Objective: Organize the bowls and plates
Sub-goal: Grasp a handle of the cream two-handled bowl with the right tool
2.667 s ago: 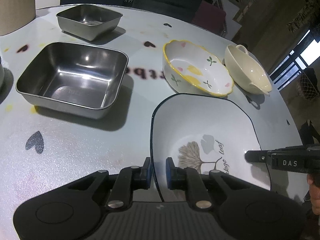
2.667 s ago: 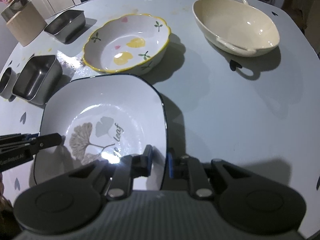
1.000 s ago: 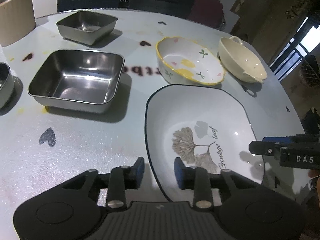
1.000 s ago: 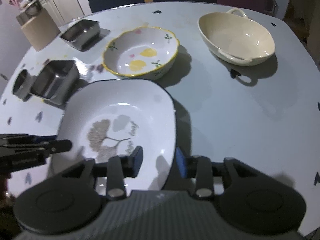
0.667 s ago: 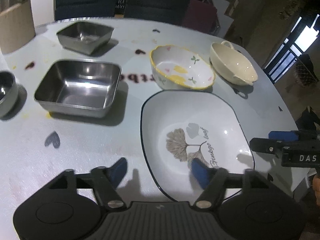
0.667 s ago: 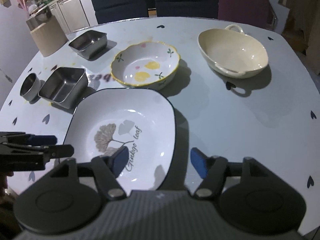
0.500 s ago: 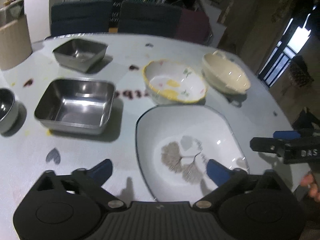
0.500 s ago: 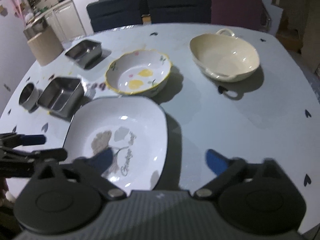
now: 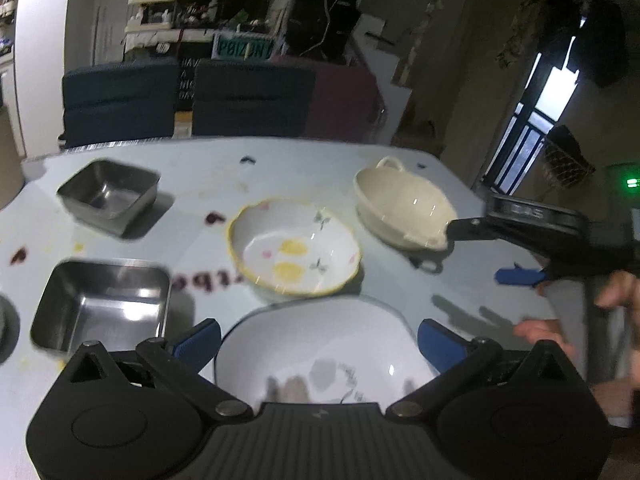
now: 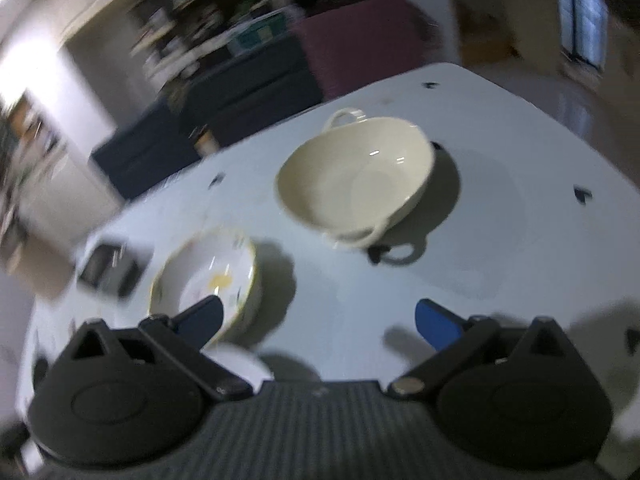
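Note:
A white square plate with a dark rim and a tree drawing (image 9: 320,344) lies on the table right before my left gripper (image 9: 318,338), which is open, empty and raised above it. Behind it sits a yellow-rimmed flowered bowl (image 9: 294,252), also in the right wrist view (image 10: 208,276). A cream bowl with handles (image 9: 402,204) stands further right and is centred in the right wrist view (image 10: 356,176). My right gripper (image 10: 318,318) is open and empty, above the table in front of the cream bowl. It also shows in the left wrist view (image 9: 520,236), beside the cream bowl.
Two square steel trays (image 9: 102,308) (image 9: 108,194) stand at the left of the pale table (image 9: 480,300). A small steel cup's edge (image 9: 4,320) shows at far left. Dark chairs (image 9: 248,100) line the far side. The right wrist view is blurred.
Both grippers let go of the square plate, opened wide and lifted back. The right gripper swung right and up toward the cream bowl.

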Motion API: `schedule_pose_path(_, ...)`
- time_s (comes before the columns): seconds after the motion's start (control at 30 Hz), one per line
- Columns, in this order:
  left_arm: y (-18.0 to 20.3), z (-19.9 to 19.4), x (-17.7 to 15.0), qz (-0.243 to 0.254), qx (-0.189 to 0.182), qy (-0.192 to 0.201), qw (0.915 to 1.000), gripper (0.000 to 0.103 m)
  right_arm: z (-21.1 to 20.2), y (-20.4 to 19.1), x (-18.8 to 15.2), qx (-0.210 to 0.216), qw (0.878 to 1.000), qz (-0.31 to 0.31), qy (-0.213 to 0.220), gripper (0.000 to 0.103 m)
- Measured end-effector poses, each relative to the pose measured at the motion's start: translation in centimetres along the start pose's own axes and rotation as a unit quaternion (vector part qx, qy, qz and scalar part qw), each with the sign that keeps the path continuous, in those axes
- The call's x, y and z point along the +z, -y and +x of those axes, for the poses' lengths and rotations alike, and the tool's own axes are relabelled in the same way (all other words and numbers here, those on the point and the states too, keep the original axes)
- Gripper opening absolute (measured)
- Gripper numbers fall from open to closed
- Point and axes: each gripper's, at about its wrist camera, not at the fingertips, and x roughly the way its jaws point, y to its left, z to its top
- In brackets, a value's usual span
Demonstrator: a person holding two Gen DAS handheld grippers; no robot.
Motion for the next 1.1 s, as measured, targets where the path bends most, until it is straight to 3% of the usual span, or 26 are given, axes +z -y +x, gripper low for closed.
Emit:
schedule_pose_path(0.2,0.5,1.5,1.5,-0.004,-0.012,0.018,0.9998,0.103,3.9,2.5,1.9,-0.002,0.990,0.140,0.003,0.103)
schedule_pose_path(0.37,0.0,3.0,1.9,-0.012,-0.020,0.017,0.9996,0.103,7.0,5.1,2.1,0.051,0.961,0.271,-0.015,0.099)
schedule_pose_path(0.43,-0.3,3.6,2.0,-0.017,-0.023,0.012,0.9995,0.103,7.9,5.7,1.9,0.058,0.952,0.301,-0.015,0.084)
schedule_pose_path(0.47,-0.4,3.9,2.0,-0.020,-0.024,0.010,0.9995,0.103,8.2,5.9,1.9,0.058,0.950,0.307,-0.015,0.080)
schedule_pose_path(0.53,-0.6,4.3,2.1,-0.025,-0.024,0.006,0.9994,0.103,8.8,6.1,1.8,0.062,0.949,0.310,-0.018,0.057)
schedule_pose_path(0.63,-0.5,4.7,2.2,-0.030,-0.028,0.001,0.9991,0.103,9.1,6.6,1.7,0.063,0.945,0.321,-0.012,0.038)
schedule_pose_path(0.73,-0.1,5.0,2.2,-0.027,-0.032,-0.004,0.9991,0.103,8.6,6.6,2.0,0.064,0.951,0.304,0.003,0.021)
schedule_pose_path(0.9,0.9,5.4,2.0,-0.013,-0.033,-0.011,0.9993,0.103,7.6,6.0,3.1,0.045,0.971,0.234,-0.018,0.018)
schedule_pose_path(1.1,2.6,5.5,1.9,0.000,-0.043,-0.012,0.9990,0.103,5.7,6.9,3.9,0.002,0.985,0.168,-0.043,0.014)
